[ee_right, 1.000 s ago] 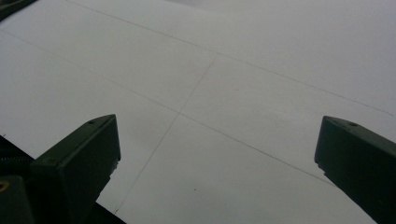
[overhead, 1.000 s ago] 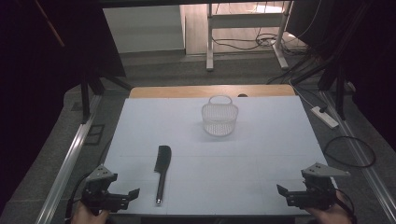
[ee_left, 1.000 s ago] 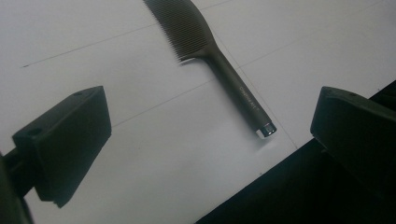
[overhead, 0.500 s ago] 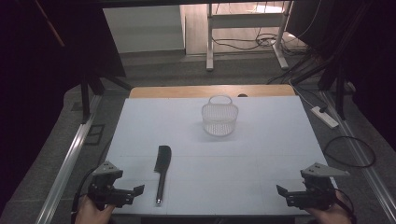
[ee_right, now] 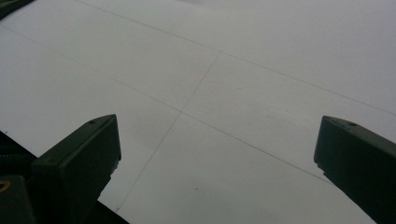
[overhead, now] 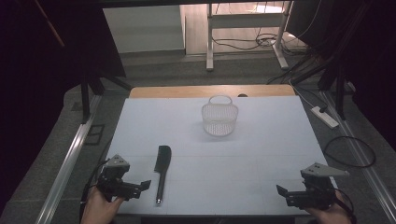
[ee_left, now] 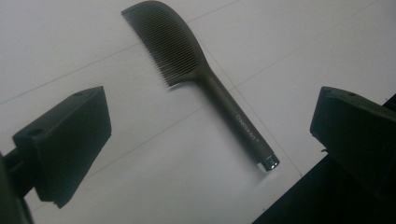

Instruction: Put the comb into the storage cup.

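Observation:
A black comb [overhead: 162, 171] lies flat on the white table [overhead: 261, 140], teeth end far, handle end toward the front edge. In the left gripper view the comb [ee_left: 201, 79] runs diagonally between the two wide-apart jaws. My left gripper [overhead: 142, 185] hovers open at the front left corner, just left of the comb's handle and clear of it. My right gripper [overhead: 282, 192] stands open at the front right corner above bare table [ee_right: 243, 93]. A small white wire basket [overhead: 219, 116] with a loop handle stands upright in the far middle.
A wooden strip [overhead: 210, 90] borders the table's far edge. Metal rails [overhead: 70, 154] run along both sides. A power strip [overhead: 325, 116] and cables lie on the floor at the right. The table's front edge [ee_left: 299, 186] sits just past the comb's handle end.
My left gripper has moved rightward and slightly forward, closer to the comb's handle. The right gripper has hardly moved. Comb and basket stay put.

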Demonstrator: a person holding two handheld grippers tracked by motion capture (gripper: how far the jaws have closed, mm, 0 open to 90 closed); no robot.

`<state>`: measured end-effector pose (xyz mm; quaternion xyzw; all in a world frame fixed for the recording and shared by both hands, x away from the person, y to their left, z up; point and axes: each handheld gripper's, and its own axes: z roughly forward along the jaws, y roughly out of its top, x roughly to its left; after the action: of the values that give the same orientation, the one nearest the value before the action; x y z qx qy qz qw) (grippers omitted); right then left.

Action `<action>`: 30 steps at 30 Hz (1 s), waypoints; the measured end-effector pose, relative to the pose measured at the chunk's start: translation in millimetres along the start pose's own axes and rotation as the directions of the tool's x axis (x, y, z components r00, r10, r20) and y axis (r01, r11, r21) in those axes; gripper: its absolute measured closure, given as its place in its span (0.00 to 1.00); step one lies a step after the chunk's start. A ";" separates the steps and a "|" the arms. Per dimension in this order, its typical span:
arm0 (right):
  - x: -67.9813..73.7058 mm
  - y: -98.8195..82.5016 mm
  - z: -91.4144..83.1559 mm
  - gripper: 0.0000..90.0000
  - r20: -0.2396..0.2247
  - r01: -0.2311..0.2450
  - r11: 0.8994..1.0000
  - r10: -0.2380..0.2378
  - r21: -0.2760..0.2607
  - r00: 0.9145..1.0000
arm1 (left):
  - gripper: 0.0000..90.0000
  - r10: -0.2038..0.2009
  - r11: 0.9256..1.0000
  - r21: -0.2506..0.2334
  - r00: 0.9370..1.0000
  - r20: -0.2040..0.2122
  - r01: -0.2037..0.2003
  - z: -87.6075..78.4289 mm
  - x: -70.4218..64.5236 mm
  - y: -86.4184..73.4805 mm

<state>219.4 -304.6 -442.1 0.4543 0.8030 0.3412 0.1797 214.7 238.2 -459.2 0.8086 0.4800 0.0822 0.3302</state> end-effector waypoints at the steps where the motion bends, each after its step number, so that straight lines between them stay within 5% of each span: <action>1: 0.0 0.0 0.0 0.01 0.000 0.000 1.000 0.000 0.000 1.000 | 0.00 0.003 1.000 0.001 1.000 0.003 -0.003 1.2 0.1 1.5; 30: -0.1 0.1 0.5 0.00 0.007 -0.004 1.000 0.004 0.006 1.000 | 0.00 0.087 0.994 0.058 0.995 0.053 -0.090 33.8 -4.4 32.9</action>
<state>219.8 -304.4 -442.4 0.4576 0.8025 0.3375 0.1805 251.3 208.6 -464.2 0.8406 0.4374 0.0621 0.3135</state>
